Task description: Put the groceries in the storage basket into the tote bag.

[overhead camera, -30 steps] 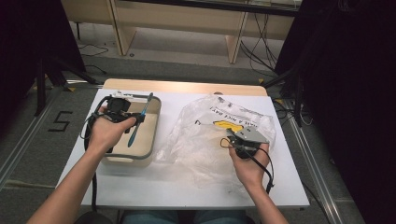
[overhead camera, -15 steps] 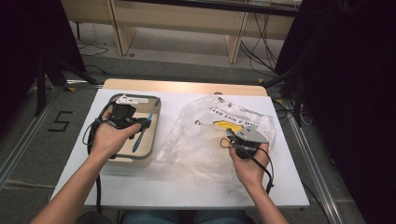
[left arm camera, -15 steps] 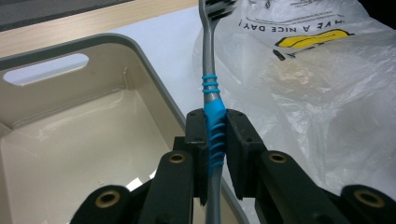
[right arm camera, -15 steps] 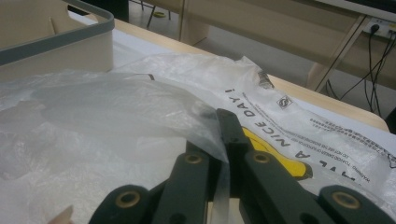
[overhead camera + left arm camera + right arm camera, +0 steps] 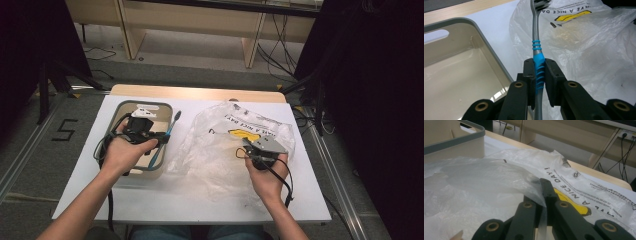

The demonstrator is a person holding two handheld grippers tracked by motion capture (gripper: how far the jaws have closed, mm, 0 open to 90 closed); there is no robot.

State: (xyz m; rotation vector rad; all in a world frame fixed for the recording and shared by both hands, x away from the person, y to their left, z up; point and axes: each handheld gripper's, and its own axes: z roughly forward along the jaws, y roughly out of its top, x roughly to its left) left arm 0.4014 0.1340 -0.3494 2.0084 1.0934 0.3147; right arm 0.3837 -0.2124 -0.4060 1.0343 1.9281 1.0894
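Left gripper (image 5: 539,72) is clamped on a toothbrush (image 5: 537,53), pads pressing the blue ribbed part of the handle from both sides; in the left gripper view the grey neck runs straight up from the jaws and the bristle head sits at the top edge of the frame, over the plastic bag (image 5: 586,50). In the high view the left gripper (image 5: 161,139) sits at centre left, and the toothbrush (image 5: 167,131) slants from the right rim of the tray (image 5: 120,107) up toward the white table (image 5: 200,195), head pointing to the upper right, just short of the bag's left edge. Tray is beige with a grey rim; inside it I can make out one white thing (image 5: 145,109) near the far end, too small to identify. Right gripper (image 5: 543,202) is fully closed, pinching a fold of the clear bag (image 5: 486,180), film rising out from between the jaws. High view puts the right gripper (image 5: 260,152) at centre right, on the bag (image 5: 220,145), which lies flat across the middle of the table.
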